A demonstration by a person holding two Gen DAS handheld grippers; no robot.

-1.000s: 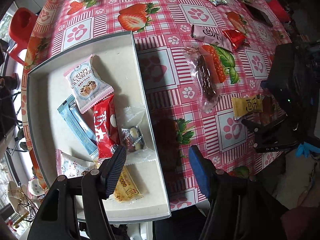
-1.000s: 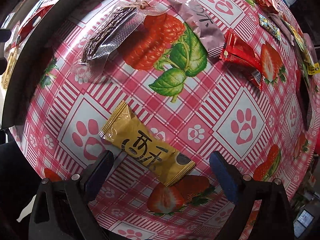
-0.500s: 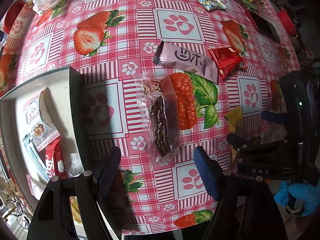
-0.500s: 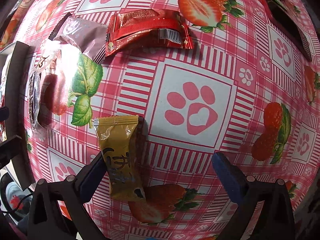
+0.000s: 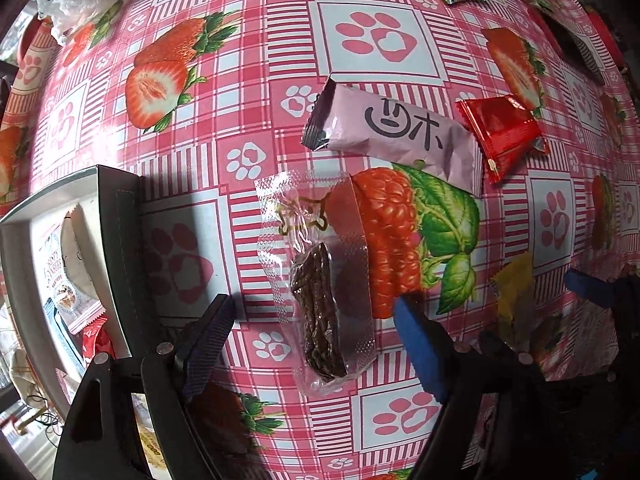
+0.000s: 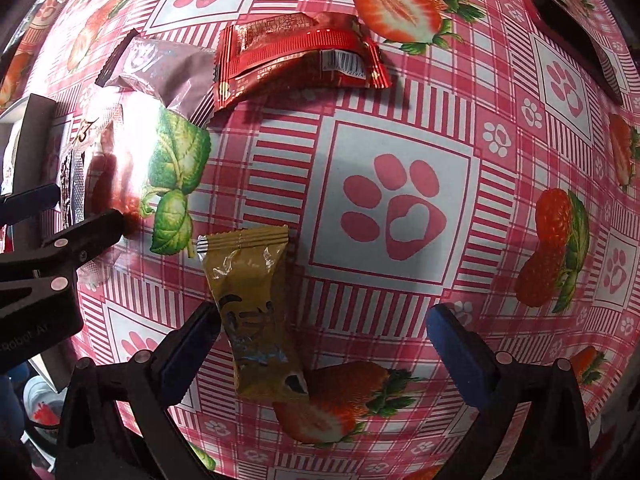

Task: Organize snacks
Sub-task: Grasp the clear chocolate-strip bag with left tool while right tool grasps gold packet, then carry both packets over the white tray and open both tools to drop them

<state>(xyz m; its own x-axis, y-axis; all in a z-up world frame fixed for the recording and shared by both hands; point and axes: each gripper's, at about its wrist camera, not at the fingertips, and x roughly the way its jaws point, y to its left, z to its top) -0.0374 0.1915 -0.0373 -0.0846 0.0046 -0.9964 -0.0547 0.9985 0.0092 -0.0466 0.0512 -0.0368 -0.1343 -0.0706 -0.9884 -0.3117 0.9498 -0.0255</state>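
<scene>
L gripper (image 5: 312,332) wide open over clear-wrapped dark snack (image 5: 320,312) on tablecloth (image 5: 248,80), R gripper (image 6: 324,344) wide open, empty, yellow packet (image 6: 256,312) between fingers w/ unreadable black script, "CRISPY" pack (image 5: 60,268) in tray (image 5: 116,240)

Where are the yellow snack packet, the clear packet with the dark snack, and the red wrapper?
yellow snack packet (image 6: 256,312), right wrist view, middle of its printed face.
clear packet (image 5: 320,292), left wrist view, on the dark snack inside.
red wrapper (image 6: 296,56), right wrist view, centre of its back.
</scene>
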